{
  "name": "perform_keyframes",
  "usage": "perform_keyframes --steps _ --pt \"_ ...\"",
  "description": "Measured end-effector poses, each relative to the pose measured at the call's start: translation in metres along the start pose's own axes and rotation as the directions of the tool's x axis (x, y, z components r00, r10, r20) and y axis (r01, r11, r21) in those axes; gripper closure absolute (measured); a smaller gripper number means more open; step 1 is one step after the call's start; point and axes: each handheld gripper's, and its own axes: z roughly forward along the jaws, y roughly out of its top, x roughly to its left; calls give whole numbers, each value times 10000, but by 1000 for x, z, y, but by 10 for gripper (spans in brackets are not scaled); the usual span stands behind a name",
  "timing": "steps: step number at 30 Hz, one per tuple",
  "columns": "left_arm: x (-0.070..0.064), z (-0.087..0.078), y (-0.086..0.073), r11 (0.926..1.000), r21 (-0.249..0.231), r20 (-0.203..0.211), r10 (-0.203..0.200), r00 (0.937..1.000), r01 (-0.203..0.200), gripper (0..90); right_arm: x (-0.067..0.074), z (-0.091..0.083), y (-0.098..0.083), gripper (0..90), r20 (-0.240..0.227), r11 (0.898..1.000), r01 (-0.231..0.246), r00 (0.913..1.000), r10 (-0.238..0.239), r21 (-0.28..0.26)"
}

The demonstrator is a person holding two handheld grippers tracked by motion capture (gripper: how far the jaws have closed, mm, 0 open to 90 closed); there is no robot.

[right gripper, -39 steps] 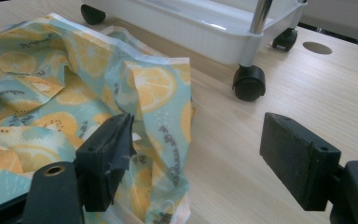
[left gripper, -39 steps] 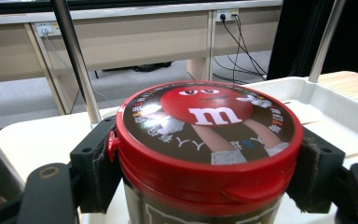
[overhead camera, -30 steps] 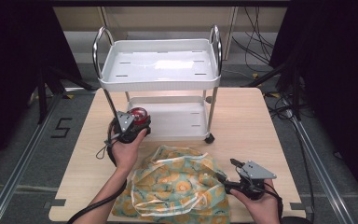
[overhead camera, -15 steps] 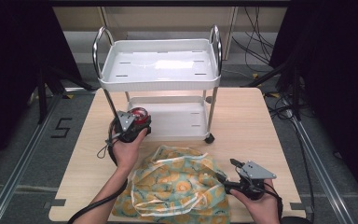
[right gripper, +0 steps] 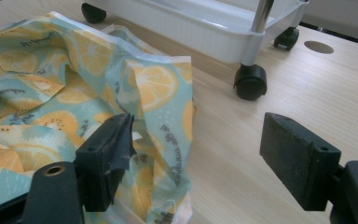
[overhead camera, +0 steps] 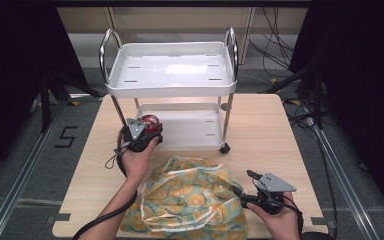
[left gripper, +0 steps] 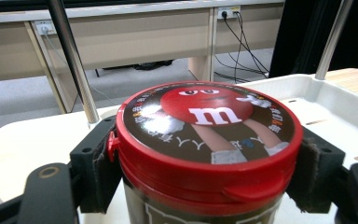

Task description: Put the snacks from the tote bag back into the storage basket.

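A red-lidded candy jar (left gripper: 209,154) is clamped between the pads of the left gripper (overhead camera: 141,134), left of centre in the high view, at the lower shelf of the white cart (overhead camera: 170,89); the printed lid is made out in the left gripper view. At the lower right, the right gripper (overhead camera: 248,182) is held wide open beside the orange-print bag (right gripper: 74,98); its left pad is seen touching the bag's edge in the right gripper view.
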Motion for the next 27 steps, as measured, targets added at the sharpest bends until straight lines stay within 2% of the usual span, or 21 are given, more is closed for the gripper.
perform_keyframes --steps 5,7,25,27 --pt "-1 1 0 10000 1 -20 21 10000 -21 233 -1 1 0 264 31 9998 185 9998 -185 -110" --pt "-1 1 0 10000 1 -17 18 10000 -18 233 0 0 0 264 -42 10000 -49 10000 49 17" --pt "-6 0 0 10000 21 -81 54 10000 -53 233 0 0 0 264 -55 10000 -26 10000 26 10" --pt "-7 0 0 9999 -25 -113 155 9998 -155 233 0 1 0 264 -32 10000 18 10000 -18 -4"
